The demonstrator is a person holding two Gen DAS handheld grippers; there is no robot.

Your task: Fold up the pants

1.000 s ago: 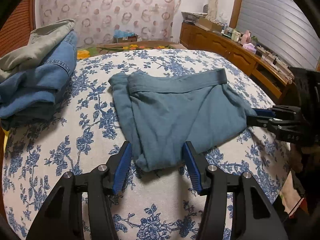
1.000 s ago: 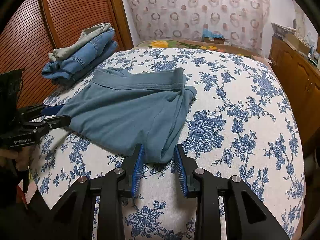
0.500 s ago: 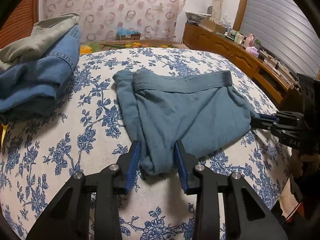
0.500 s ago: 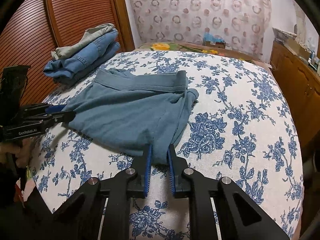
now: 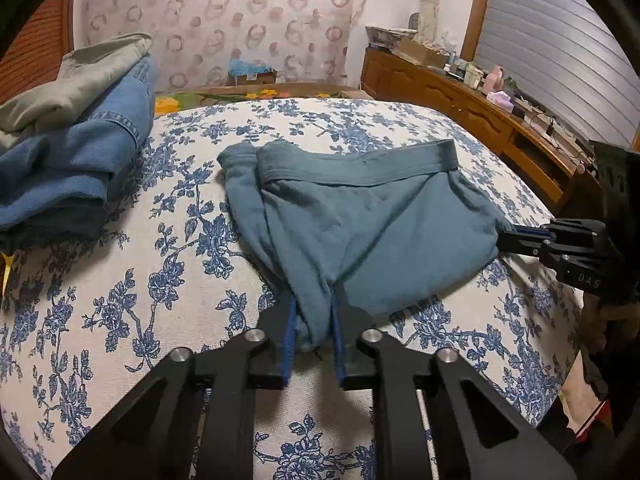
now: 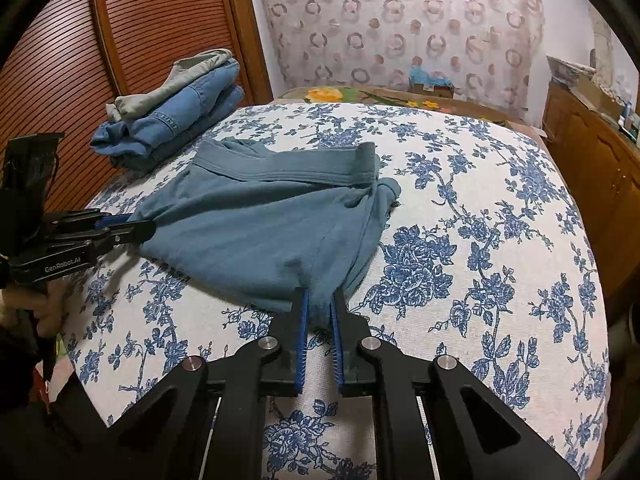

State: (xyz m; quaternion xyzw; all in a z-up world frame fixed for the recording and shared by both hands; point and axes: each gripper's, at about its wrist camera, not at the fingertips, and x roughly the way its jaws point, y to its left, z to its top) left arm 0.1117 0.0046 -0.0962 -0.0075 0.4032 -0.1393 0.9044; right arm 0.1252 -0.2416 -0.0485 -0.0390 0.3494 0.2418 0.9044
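**Both corners gripped, fold not made**

The pants [image 5: 360, 232] lie flat on the bed [image 5: 120, 300], waistband away from the cameras, long axis running side to side. The left gripper [image 5: 313, 330] and right gripper [image 6: 319, 314] each pinch a near corner — jaws narrow on cloth. Judging by this (already halved, it seems), the final fold remains.

The left gripper [image 6: 142, 230] body reads "GenRobot.AI"; the right gripper [image 5: 506, 236] shows "DAS".

teal pants [image 5: 372, 232]: 1 | folded garments in the stack [image 5: 80, 140]: about 3 | hand-held grippers [image 5: 313, 312]: 2
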